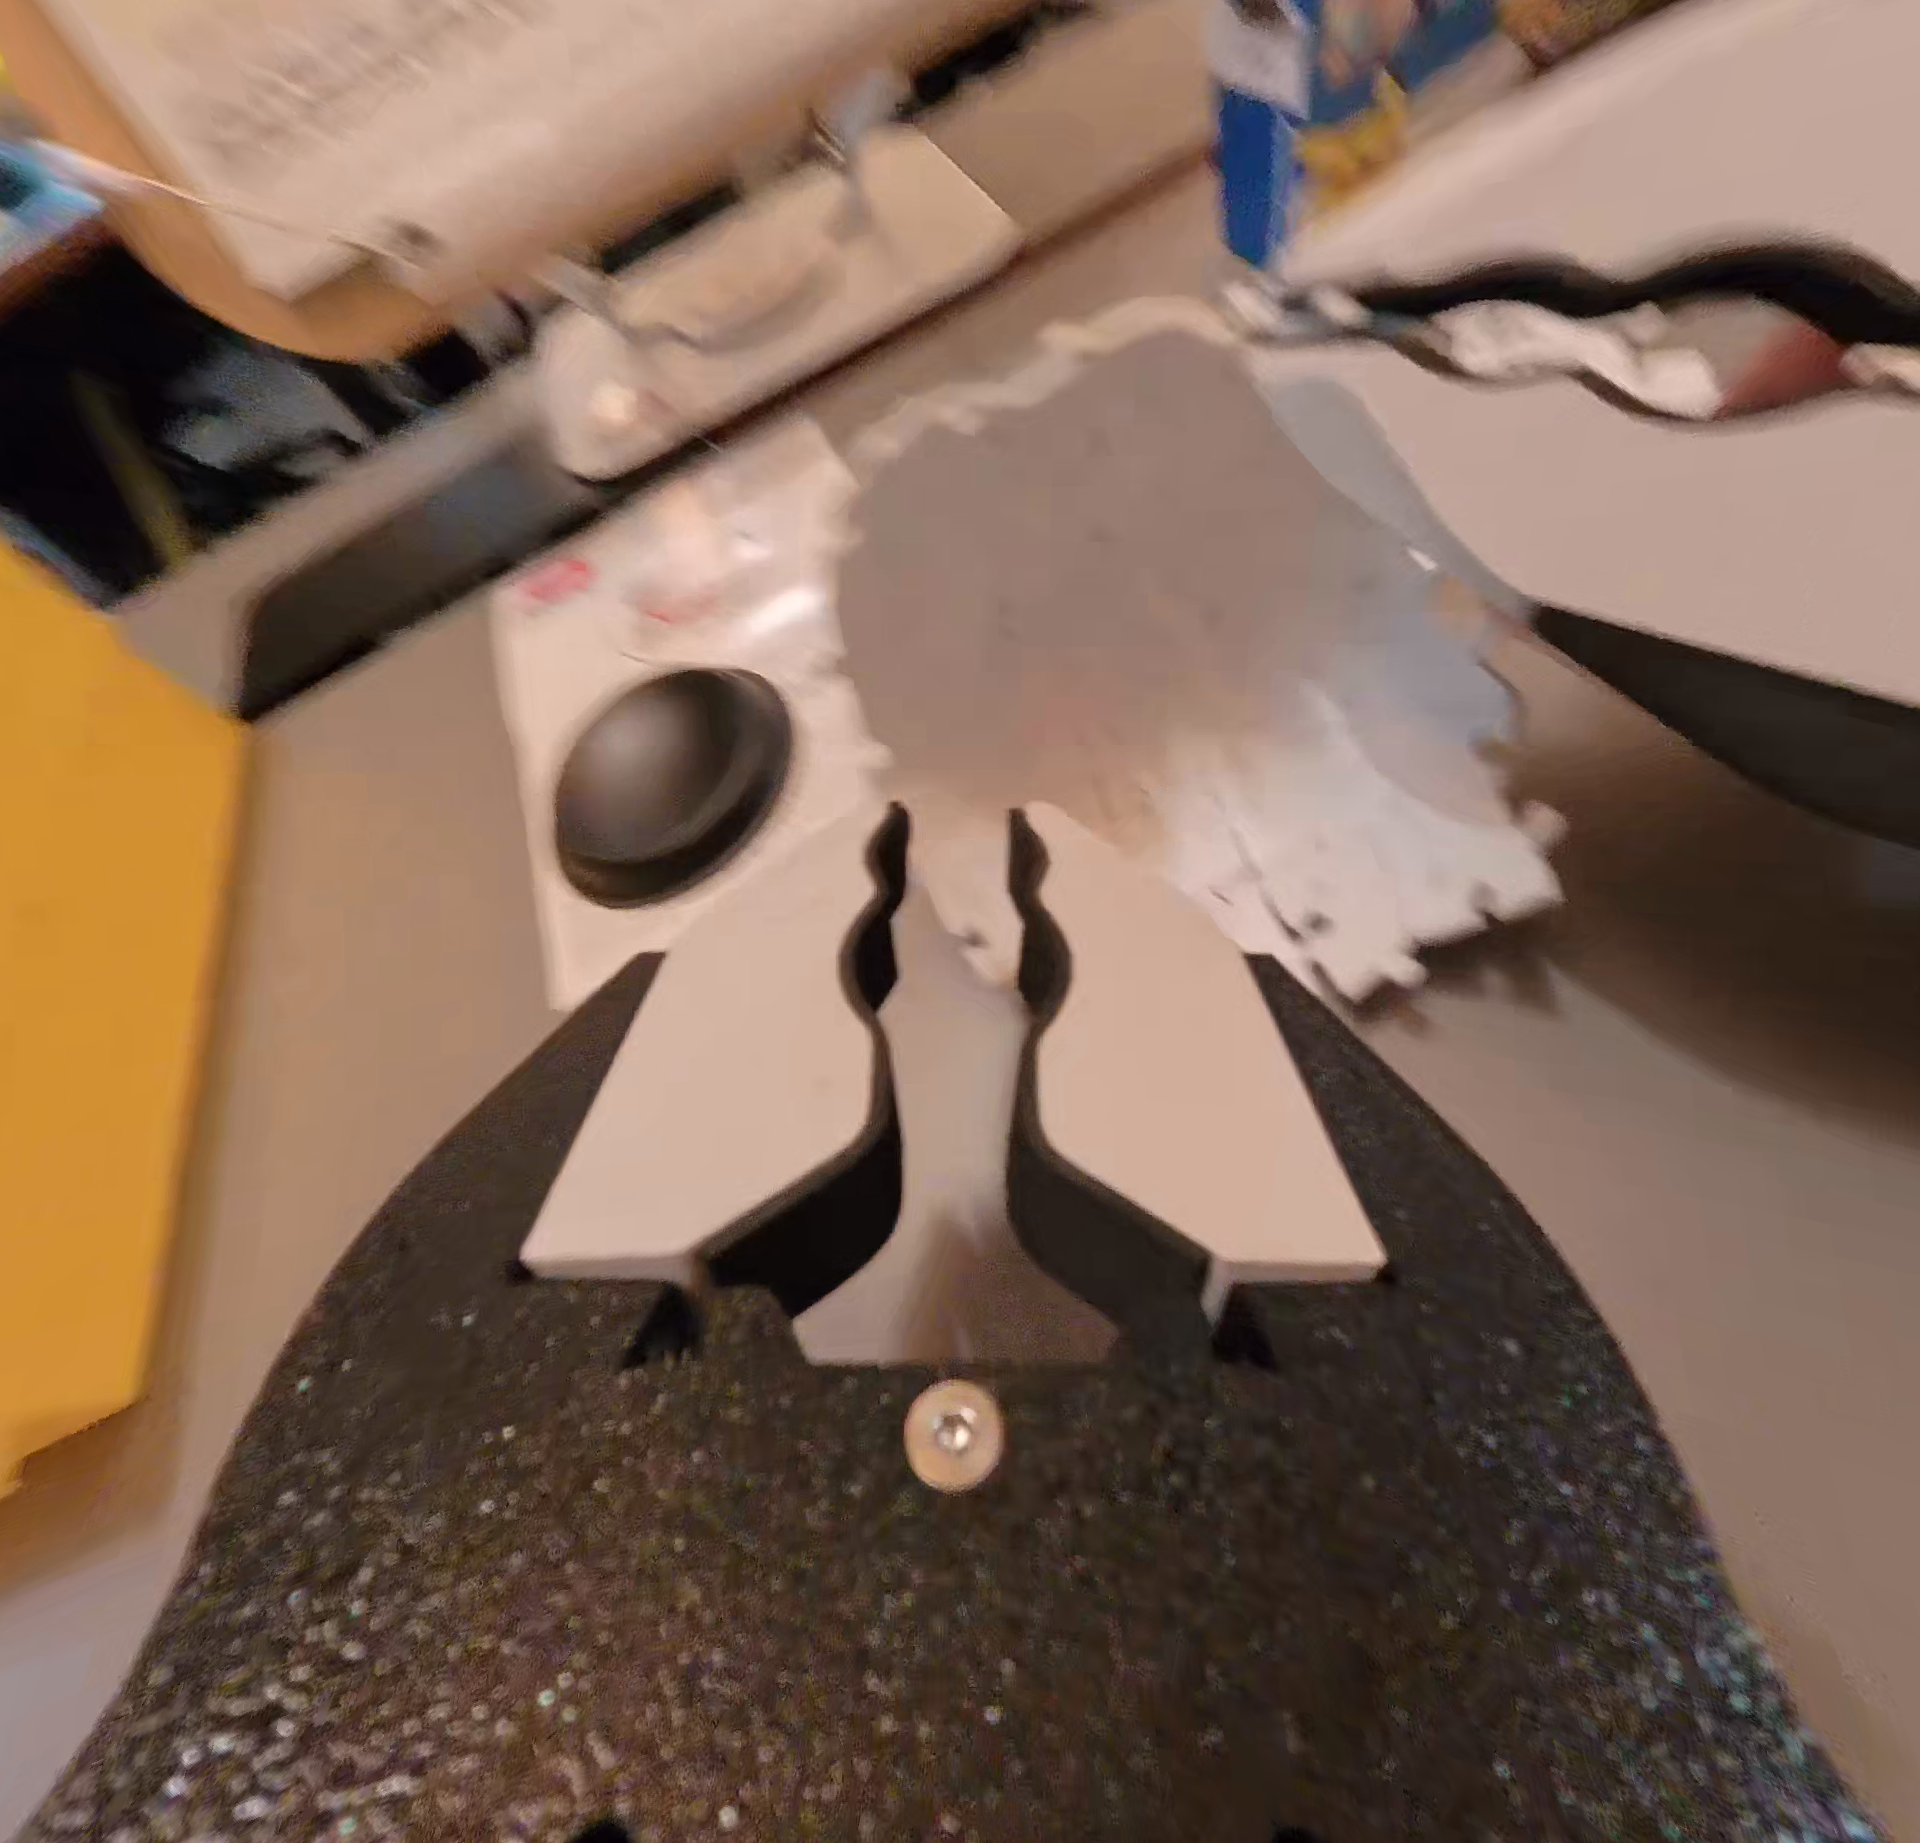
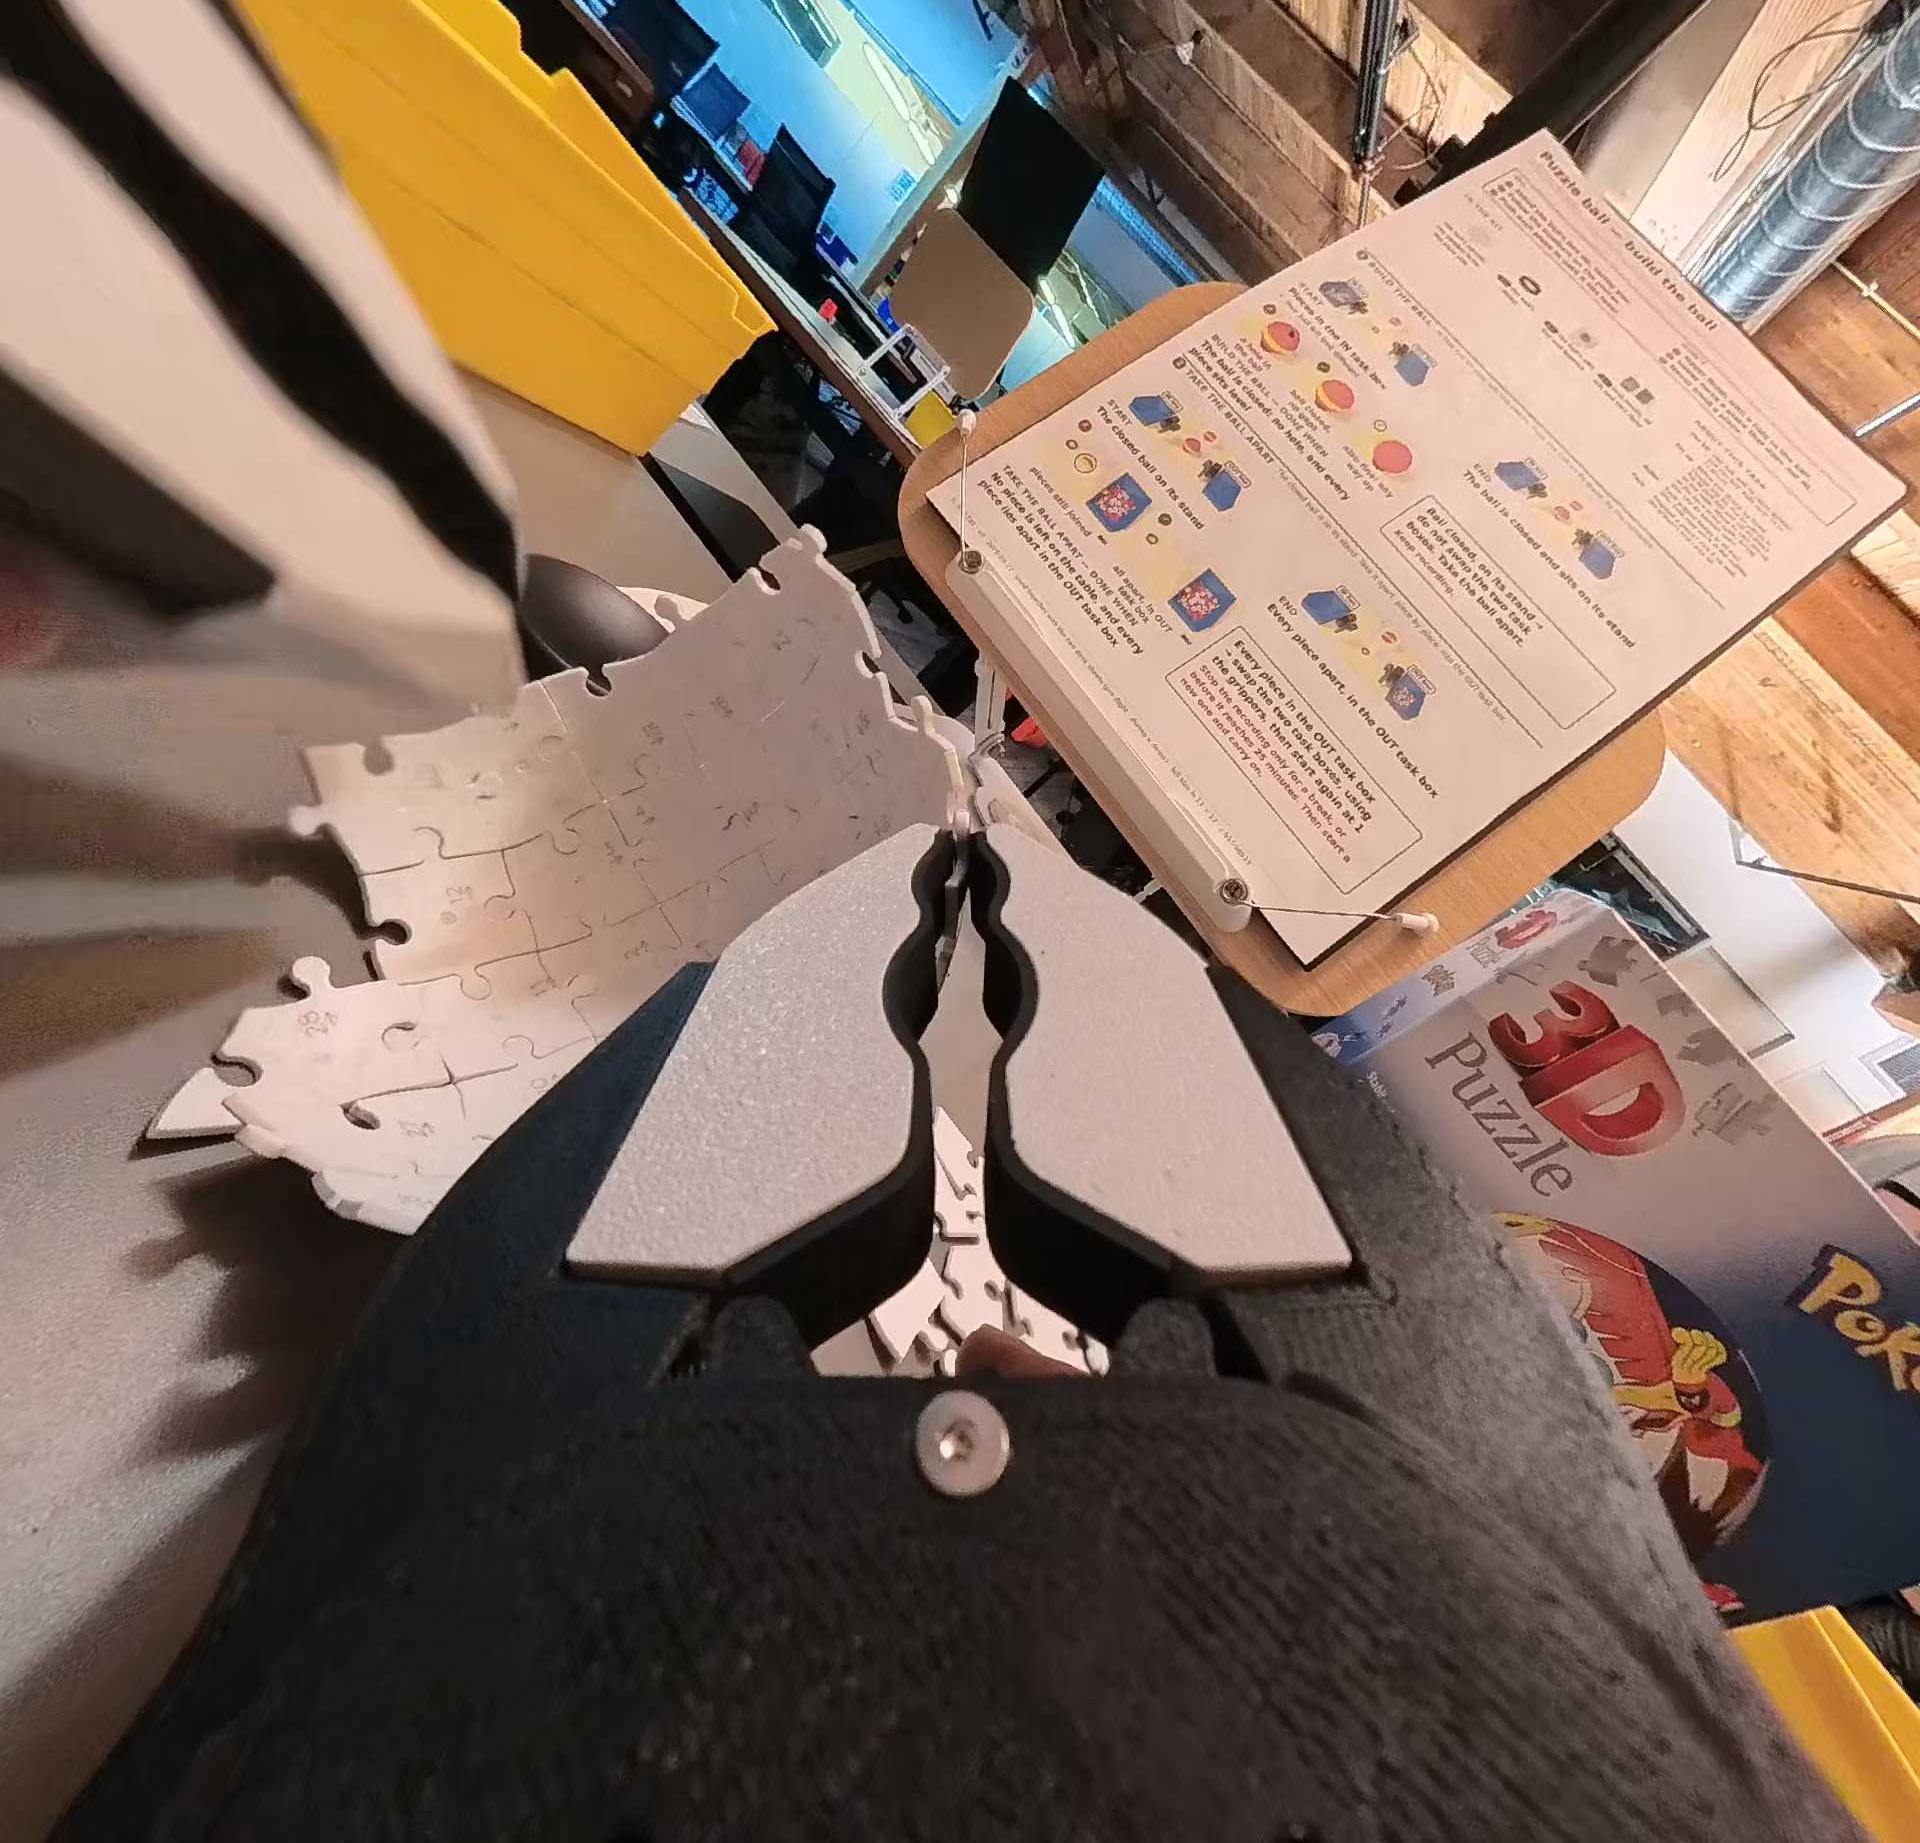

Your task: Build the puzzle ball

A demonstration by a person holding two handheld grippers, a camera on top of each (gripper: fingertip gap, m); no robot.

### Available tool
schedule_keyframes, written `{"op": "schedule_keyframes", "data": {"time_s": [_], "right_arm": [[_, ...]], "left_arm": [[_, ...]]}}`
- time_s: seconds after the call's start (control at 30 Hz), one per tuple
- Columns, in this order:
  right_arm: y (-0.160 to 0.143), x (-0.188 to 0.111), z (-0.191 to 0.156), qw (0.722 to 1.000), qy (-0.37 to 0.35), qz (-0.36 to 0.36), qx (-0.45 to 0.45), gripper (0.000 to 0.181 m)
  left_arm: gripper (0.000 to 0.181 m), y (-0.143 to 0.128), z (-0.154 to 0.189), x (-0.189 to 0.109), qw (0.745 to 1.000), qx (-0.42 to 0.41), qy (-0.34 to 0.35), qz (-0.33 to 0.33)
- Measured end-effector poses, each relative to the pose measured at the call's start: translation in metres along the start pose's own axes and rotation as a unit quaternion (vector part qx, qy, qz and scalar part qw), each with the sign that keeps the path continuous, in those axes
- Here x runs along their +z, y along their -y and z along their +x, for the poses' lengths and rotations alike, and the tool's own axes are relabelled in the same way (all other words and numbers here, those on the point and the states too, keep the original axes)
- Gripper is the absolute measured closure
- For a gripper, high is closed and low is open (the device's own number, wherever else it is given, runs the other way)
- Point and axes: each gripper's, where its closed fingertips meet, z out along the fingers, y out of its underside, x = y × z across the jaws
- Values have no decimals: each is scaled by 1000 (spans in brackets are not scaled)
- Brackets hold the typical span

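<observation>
A partly built puzzle ball section [image 1: 1091, 598], a curved shell of joined white pieces, hangs above the table between both grippers. Its numbered inner side shows in the right wrist view [image 2: 623, 837]. My left gripper [image 1: 958, 837] is shut on the section's lower edge; a white piece sits between its fingers. It shows blurred at the upper left of the right wrist view [image 2: 488, 546]. My right gripper [image 2: 961, 843] is shut on the section's far edge, and shows at the upper right of the left wrist view [image 1: 1288, 313]. The black ball stand [image 1: 670, 785] sits on a white sheet behind the section.
Yellow bins stand at the left [image 1: 94, 962] and behind [image 2: 468, 183]. An instruction sheet on a wooden board [image 2: 1403, 546] is propped at the right. The puzzle box [image 2: 1621, 1222] lies below it. A clear plastic bag [image 1: 717, 557] lies on the grey table [image 1: 364, 1066].
</observation>
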Motion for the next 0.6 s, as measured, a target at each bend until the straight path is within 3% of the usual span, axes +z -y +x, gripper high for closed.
{"op": "schedule_keyframes", "data": {"time_s": [0.07, 0.13, 0.3, 0.53, 0.6], "right_arm": [[0, 0, 0, 1000, 0, 0, 2, 178], [0, 0, 0, 1000, 0, 0, 2, 178], [0, 0, 0, 1000, 0, 1, 4, 178], [-2, 0, 2, 1000, 2, 2, 16, 177], [-3, 1, 0, 1000, 11, 4, 27, 166]], "left_arm": [[153, 13, -28, -1, 998, 0, 35, 49], [151, 16, -39, 8, 997, 5, 6, 72], [151, 9, -24, 34, 987, -39, -150, 49], [173, 4, -9, 53, 977, 14, -210, 34], [173, 4, -9, 54, 977, 29, -208, 36]]}}
